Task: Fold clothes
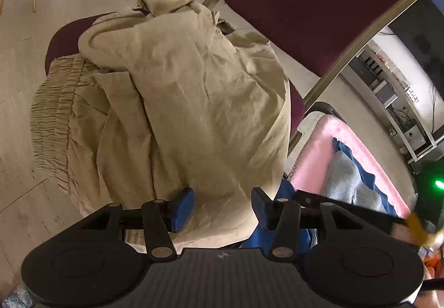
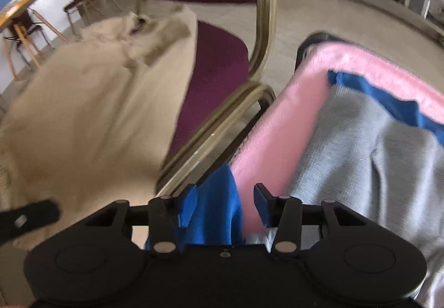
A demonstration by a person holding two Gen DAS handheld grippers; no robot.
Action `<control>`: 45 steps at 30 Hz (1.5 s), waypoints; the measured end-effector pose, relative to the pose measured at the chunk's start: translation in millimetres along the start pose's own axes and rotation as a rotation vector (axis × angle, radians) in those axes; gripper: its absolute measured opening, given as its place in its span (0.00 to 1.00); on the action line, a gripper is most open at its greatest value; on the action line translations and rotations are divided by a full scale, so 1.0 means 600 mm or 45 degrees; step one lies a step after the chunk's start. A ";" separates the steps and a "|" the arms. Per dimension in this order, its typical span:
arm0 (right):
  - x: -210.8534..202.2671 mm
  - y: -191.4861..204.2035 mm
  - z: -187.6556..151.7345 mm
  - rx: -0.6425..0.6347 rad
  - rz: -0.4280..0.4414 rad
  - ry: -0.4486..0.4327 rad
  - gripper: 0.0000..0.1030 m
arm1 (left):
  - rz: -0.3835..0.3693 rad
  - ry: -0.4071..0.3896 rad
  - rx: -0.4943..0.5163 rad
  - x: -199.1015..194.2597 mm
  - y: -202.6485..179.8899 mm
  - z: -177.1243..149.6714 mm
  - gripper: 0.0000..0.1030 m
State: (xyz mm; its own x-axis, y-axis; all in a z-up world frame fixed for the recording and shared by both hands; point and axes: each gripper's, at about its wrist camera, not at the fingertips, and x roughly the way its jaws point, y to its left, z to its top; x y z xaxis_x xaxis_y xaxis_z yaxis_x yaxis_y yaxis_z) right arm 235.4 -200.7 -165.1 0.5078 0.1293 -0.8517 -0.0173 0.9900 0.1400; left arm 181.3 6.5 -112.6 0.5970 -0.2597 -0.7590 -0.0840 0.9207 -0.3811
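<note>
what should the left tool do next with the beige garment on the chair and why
Probably ease the left tool forward and close on the near edge of the beige garment. Its jaws stand open with that cloth lying between them, nothing gripped, and the garment is heaped unfolded on the maroon chair. The right tool is also open, over blue fabric.

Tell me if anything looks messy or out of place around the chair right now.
Yes. The beige garment lies crumpled over the maroon chair, unfolded, its gathered edge hanging past the seat. Beside it, a blue cloth spills over the edge of the pink surface. Both grippers are open, holding nothing.
</note>
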 end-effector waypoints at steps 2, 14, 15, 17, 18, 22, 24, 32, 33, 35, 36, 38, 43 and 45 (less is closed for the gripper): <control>0.015 -0.004 0.002 0.015 -0.004 0.016 0.39 | -0.004 -0.001 0.005 0.000 -0.001 0.000 0.46; -0.051 -0.011 -0.020 0.045 0.138 -0.113 0.03 | 0.017 -0.017 0.027 0.001 0.000 0.001 0.46; -0.077 -0.017 -0.028 0.061 0.159 -0.151 0.03 | 0.022 -0.025 0.030 0.000 -0.001 0.001 0.46; -0.130 -0.034 -0.048 0.106 0.196 -0.230 0.03 | 0.028 -0.037 0.036 -0.002 -0.003 -0.001 0.46; -0.157 -0.050 -0.064 0.143 0.209 -0.271 0.03 | 0.027 -0.041 0.038 -0.003 -0.005 -0.001 0.46; -0.248 -0.124 -0.132 0.299 0.250 -0.420 0.03 | 0.003 -0.048 0.055 -0.006 -0.014 -0.007 0.46; -0.273 -0.169 -0.172 0.380 0.255 -0.476 0.03 | -0.009 -0.053 0.081 -0.007 -0.025 -0.013 0.46; -0.207 -0.280 -0.278 0.606 0.183 -0.291 0.03 | -0.109 0.078 0.191 0.021 -0.077 -0.039 0.47; -0.197 -0.281 -0.280 0.616 0.171 -0.268 0.03 | -0.119 0.115 0.171 0.030 -0.080 -0.040 0.47; -0.187 -0.279 -0.278 0.613 0.156 -0.251 0.07 | -0.156 0.206 0.110 0.055 -0.083 -0.036 0.47; -0.184 -0.277 -0.275 0.606 0.145 -0.244 0.07 | -0.184 0.263 0.067 0.071 -0.084 -0.032 0.46; -0.183 -0.274 -0.268 0.593 0.119 -0.238 0.13 | -0.267 0.355 -0.035 0.104 -0.084 -0.019 0.45; -0.231 -0.269 -0.281 0.606 0.128 -0.372 0.28 | -0.302 0.385 -0.204 0.172 -0.084 0.015 0.46; -0.248 -0.263 -0.282 0.595 0.150 -0.428 0.29 | -0.292 0.399 -0.193 0.195 -0.091 0.017 0.43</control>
State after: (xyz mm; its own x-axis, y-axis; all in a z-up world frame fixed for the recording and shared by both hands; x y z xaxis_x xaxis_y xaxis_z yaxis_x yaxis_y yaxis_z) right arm 16.9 -366.5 -145.9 0.7721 0.1361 -0.6208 0.2531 0.8302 0.4967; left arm 264.2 -71.2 -175.3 0.3443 -0.5509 -0.7602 -0.1072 0.7814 -0.6148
